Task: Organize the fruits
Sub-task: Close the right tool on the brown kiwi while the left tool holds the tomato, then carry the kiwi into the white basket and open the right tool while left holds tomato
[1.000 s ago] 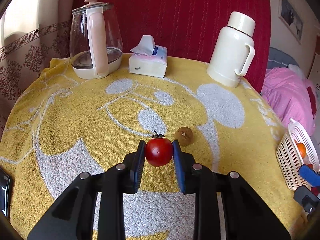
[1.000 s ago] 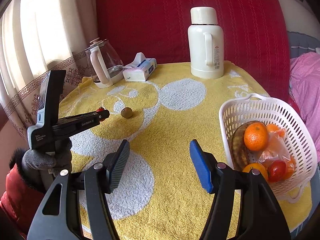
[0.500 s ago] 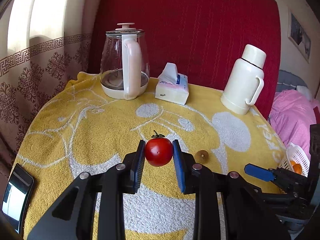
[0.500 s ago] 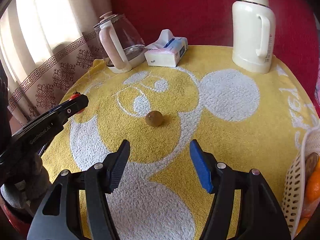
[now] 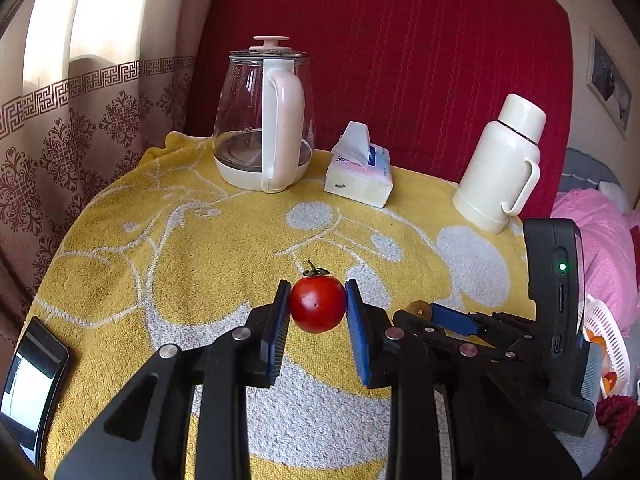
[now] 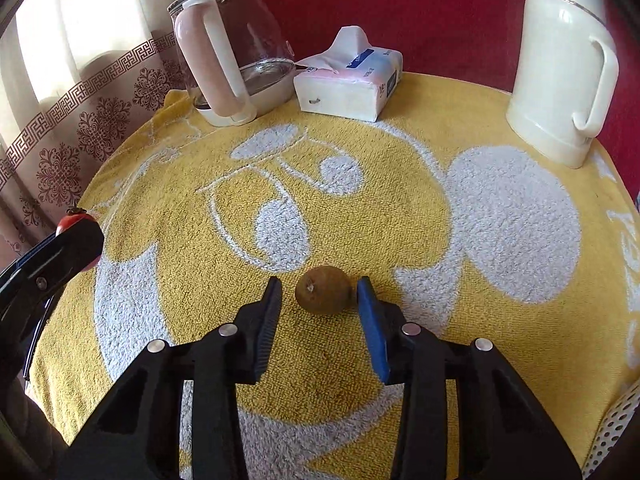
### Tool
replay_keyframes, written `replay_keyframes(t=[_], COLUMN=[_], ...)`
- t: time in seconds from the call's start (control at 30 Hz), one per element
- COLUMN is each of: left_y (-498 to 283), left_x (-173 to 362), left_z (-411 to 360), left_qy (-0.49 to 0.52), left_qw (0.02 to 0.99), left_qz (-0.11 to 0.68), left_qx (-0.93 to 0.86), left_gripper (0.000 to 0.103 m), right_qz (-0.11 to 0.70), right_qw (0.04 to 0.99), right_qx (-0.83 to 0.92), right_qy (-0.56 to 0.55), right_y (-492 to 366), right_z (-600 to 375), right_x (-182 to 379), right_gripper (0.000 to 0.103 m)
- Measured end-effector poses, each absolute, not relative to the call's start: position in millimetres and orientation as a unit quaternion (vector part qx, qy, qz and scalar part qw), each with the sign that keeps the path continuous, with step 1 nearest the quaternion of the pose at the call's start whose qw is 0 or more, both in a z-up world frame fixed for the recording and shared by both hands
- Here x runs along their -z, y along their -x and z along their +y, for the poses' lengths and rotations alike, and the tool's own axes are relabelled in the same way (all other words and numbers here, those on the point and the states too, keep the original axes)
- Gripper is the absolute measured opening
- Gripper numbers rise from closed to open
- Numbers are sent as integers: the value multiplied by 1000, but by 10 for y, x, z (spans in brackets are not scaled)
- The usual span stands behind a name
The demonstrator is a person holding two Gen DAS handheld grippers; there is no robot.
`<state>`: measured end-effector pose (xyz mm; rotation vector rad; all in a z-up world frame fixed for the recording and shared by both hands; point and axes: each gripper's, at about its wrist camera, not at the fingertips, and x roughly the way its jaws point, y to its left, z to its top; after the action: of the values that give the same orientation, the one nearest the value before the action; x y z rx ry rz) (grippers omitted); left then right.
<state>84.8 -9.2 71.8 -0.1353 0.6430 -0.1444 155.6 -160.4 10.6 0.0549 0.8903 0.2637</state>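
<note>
Two tools in play. Left tool [image 5: 317, 307] is clamped on a red tomato [image 5: 318, 309], held clear above the table [image 5: 168, 264]. Right tool [image 6: 319, 294] has just been closing around a brown kiwi [image 6: 323, 289] that sits on the yellow towel; pads flank it, left pad apart from it, right pad close or touching, can't tell. White basket [image 5: 608, 332] with oranges sits at the table's right edge.
</note>
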Motion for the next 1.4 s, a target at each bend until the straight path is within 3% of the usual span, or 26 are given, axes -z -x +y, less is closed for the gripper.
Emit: replay_keyframes(t=[0.1, 1.4], left_y=[-847, -743], left_x=[-713, -668], left_z=[-92, -389], left_qy=[67, 26], left_qw=[944, 945], left_qz=[315, 313], left_qx=[71, 94], left_gripper=[28, 28], right_qz=[429, 366], right_qw=[895, 921], right_qx=[-119, -117], right_qy=[-17, -57], right_y=[-1581, -591], right_z=[-1584, -1969], right_x=[-78, -502], right_gripper=[30, 30])
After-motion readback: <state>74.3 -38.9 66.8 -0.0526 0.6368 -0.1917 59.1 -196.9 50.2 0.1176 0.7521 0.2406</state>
